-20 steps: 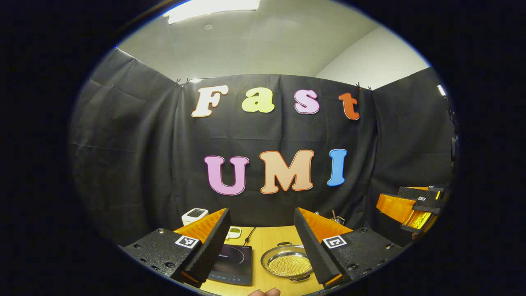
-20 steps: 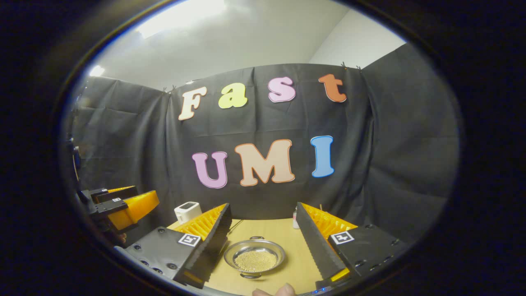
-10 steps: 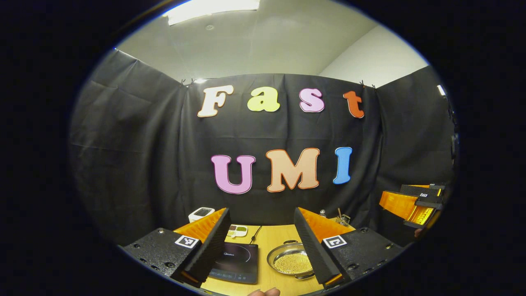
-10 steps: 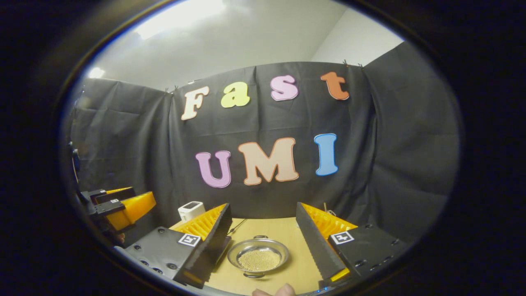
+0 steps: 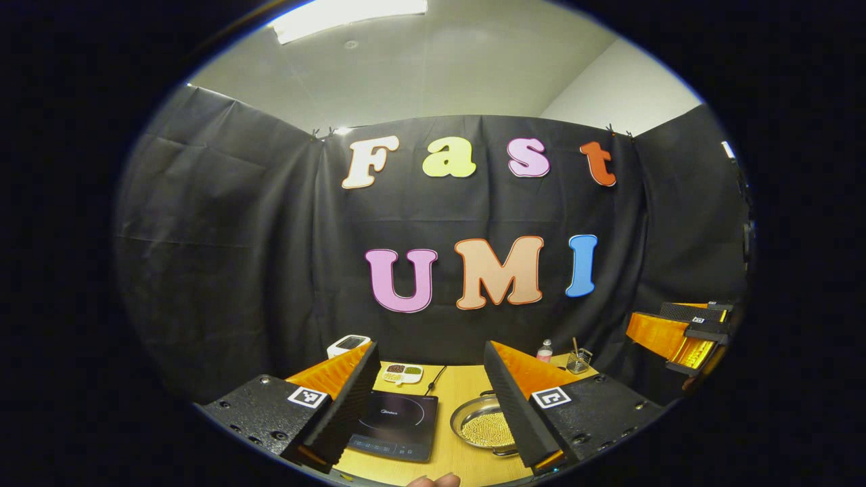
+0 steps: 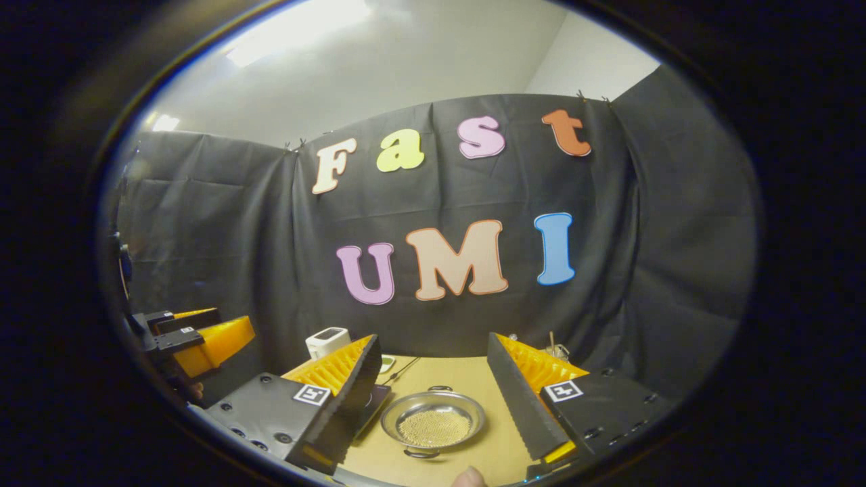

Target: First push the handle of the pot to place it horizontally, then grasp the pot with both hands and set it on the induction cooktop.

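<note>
Pot [image 6: 433, 425] sits on the desk [image 6: 467, 379], low centre in the right gripper view, handles at its near and far rims, so nothing looks done: no push, no lift. Cooktop [image 5: 396, 425] lies beside it. Both grippers [image 5: 429, 406] [image 6: 433, 399] hover above, jaws wide apart and empty, pot framed between.

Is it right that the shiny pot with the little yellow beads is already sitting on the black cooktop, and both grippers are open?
Not quite. The pot sits on the wooden table beside the cooktop, not on it, as the left gripper view shows. Both the left gripper and the right gripper are open.
</note>
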`<action>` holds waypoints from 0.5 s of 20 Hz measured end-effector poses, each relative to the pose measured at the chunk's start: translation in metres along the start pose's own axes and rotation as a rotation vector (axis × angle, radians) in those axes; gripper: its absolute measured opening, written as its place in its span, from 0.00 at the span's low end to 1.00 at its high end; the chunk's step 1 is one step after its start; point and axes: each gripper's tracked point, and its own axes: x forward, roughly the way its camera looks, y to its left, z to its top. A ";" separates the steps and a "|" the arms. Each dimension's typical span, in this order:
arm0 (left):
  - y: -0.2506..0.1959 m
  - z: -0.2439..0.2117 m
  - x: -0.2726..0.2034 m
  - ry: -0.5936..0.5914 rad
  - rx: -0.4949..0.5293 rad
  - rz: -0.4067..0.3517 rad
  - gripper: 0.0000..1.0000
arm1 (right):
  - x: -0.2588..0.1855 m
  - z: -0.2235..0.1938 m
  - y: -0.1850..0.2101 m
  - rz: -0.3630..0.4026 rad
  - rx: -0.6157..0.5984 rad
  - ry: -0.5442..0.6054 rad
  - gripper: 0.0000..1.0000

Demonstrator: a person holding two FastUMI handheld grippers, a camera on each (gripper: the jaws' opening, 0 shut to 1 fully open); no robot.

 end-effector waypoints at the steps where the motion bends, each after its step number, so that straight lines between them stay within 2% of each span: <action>1: 0.001 0.000 0.000 -0.001 0.002 0.007 0.90 | 0.002 -0.003 -0.001 0.011 0.001 -0.002 0.93; 5: 0.003 -0.003 -0.002 0.005 0.020 0.044 0.94 | 0.011 -0.013 -0.002 0.046 -0.002 0.024 0.90; 8: 0.005 -0.008 0.000 0.023 0.021 0.066 0.89 | 0.024 -0.022 0.001 0.059 0.004 0.052 0.85; 9: 0.004 -0.008 0.001 0.025 0.018 0.063 0.90 | 0.028 -0.023 0.005 0.063 0.008 0.054 0.77; 10: 0.005 -0.008 0.003 0.020 0.022 0.061 0.94 | 0.034 -0.024 0.009 0.061 0.007 0.052 0.77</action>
